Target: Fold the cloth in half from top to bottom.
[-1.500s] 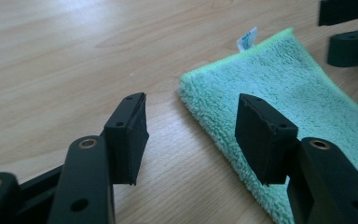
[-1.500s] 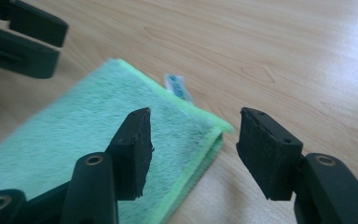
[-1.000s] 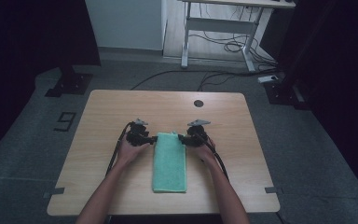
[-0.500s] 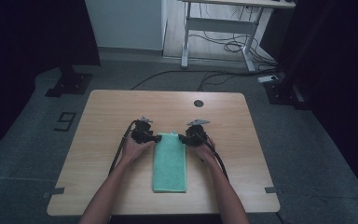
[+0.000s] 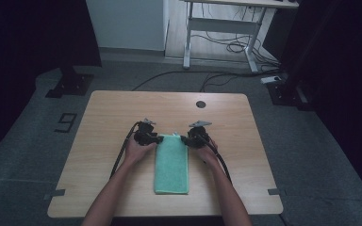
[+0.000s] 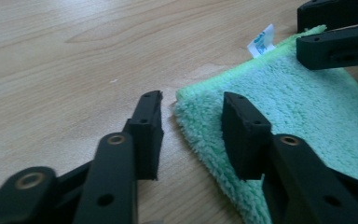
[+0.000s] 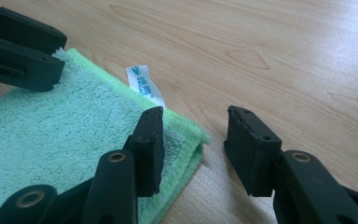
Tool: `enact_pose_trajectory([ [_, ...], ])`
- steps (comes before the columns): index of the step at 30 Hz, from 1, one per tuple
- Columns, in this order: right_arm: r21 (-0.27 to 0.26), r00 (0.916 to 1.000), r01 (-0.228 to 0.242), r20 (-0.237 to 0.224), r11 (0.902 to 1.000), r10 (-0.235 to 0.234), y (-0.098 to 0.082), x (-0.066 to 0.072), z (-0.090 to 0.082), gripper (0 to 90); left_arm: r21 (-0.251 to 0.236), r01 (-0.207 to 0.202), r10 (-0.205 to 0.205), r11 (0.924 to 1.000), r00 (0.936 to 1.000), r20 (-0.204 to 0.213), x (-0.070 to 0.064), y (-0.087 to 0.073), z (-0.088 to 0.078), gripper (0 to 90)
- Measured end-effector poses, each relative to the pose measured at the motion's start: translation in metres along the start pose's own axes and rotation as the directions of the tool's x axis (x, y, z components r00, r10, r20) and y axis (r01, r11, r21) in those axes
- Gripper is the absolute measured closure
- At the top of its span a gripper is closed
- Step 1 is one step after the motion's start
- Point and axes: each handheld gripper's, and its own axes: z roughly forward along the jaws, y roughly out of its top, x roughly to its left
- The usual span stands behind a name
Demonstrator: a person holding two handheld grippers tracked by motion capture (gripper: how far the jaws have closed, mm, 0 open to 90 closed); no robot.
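Note:
A folded green towel (image 5: 171, 165) lies lengthwise in the middle of the wooden table (image 5: 122, 113), with a white label (image 7: 144, 84) at its far edge. My left gripper (image 5: 159, 140) rests low at the towel's far left corner. Its jaws have just been closing and stand either side of that corner (image 6: 193, 105), the pads apart from the cloth (image 6: 307, 107). My right gripper (image 5: 185, 140) is at the far right corner. Its jaws have also been closing and straddle the folded corner (image 7: 198, 119) with a gap left. Each gripper view shows the other gripper beyond: the right gripper (image 6: 335, 32) and the left gripper (image 7: 18, 46).
A round dark hole (image 5: 201, 104) sits near the table's far edge. Bare wood surrounds the towel on all sides. Beyond the table stand a desk frame (image 5: 217, 28) and cables on the floor. Cables trail from both grippers toward the near edge.
The left gripper has shifted slightly right, up to the towel's corner, and its jaws have narrowed. The right gripper has stayed at its corner. The towel has not moved.

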Motion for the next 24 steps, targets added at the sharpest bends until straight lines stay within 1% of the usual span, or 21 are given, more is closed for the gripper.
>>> enact_pose_trajectory([
  [2,0.000,1.0000,-0.003,-0.002,1.0000,0.003,-0.0001,-0.0002,-0.0002,57.7,0.000,0.001,-0.001,1.0000,1.0000,-0.003,-0.0002,0.0000,0.0000,63.3],
  [7,-0.001,1.0000,0.001,-0.007,1.0000,-0.001,-0.0005,0.0012,-0.0004,62.9,-0.003,0.007,-0.007,1.0000,0.9999,0.012,-0.0013,-0.0001,0.0015,70.8],
  [10,-0.006,0.9999,-0.005,-0.016,1.0000,0.005,-0.0007,0.0012,0.0001,67.9,-0.006,0.008,-0.008,0.9999,0.9999,0.013,-0.0030,-0.0001,0.0028,75.2],
  [13,-0.001,0.9995,-0.001,-0.031,1.0000,0.001,-0.0005,0.0019,0.0003,74.1,-0.007,0.008,-0.007,0.9999,0.9998,0.020,-0.0036,-0.0005,0.0035,79.3],
  [17,0.002,0.9985,-0.004,-0.055,1.0000,0.004,-0.0007,0.0005,0.0002,78.9,-0.008,-0.017,0.017,0.9998,0.9997,0.019,-0.0056,-0.0009,0.0031,84.5],
  [19,0.003,0.9971,-0.020,-0.073,0.9998,0.020,-0.0009,-0.0021,-0.0001,81.4,-0.008,-0.029,0.029,0.9995,0.9994,0.016,-0.0063,-0.0004,0.0016,85.9],
  [20,0.004,0.9958,-0.033,-0.085,0.9994,0.034,-0.0008,-0.0032,-0.0009,82.8,-0.009,-0.032,0.032,0.9994,0.9993,0.018,-0.0062,-0.0003,0.0010,86.4],
  [21,0.004,0.9953,-0.037,-0.090,0.9993,0.037,-0.0007,-0.0037,-0.0014,83.7,-0.011,-0.034,0.034,0.9994,0.9992,0.022,-0.0060,-0.0001,-0.0002,86.7],
  [24,-0.003,0.9951,-0.021,-0.097,0.9998,0.021,0.0006,-0.0043,-0.0041,85.1,-0.025,-0.042,0.042,0.9988,0.9987,0.029,-0.0062,0.0009,-0.0030,87.0],
])
